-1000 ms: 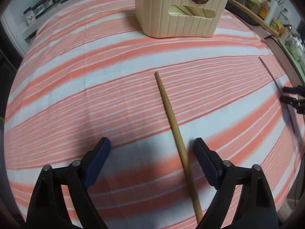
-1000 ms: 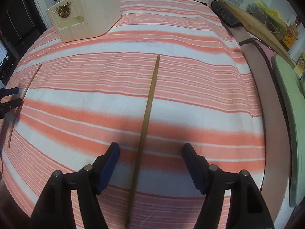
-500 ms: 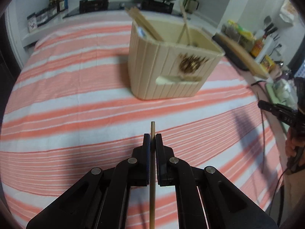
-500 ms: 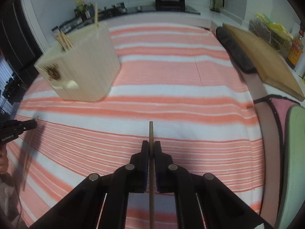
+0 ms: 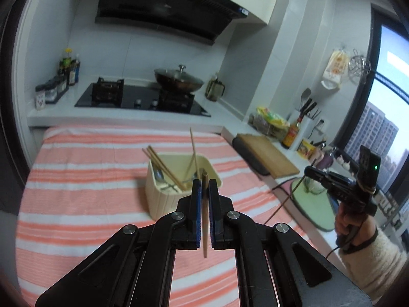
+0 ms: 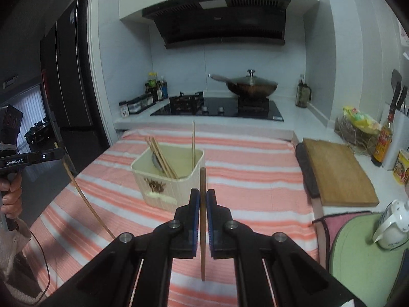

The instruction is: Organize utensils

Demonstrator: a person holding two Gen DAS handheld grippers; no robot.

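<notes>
My left claw (image 5: 204,186) is clamped on one chopstick (image 5: 204,220), my right claw (image 6: 202,197) on another chopstick (image 6: 203,227). Beyond, at twelve o'clock, the cream utensil box (image 6: 179,192) sits on the striped cloth (image 6: 255,179).

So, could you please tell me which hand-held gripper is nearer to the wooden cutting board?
Right. The right hand-held gripper is beside the cutting board; the left hand-held gripper is farther over, across the striped cloth.

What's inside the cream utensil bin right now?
The cream utensil bin holds leaning wooden chopsticks, one upright chopstick and a metal spoon. Its walls hide the bottom.
</notes>
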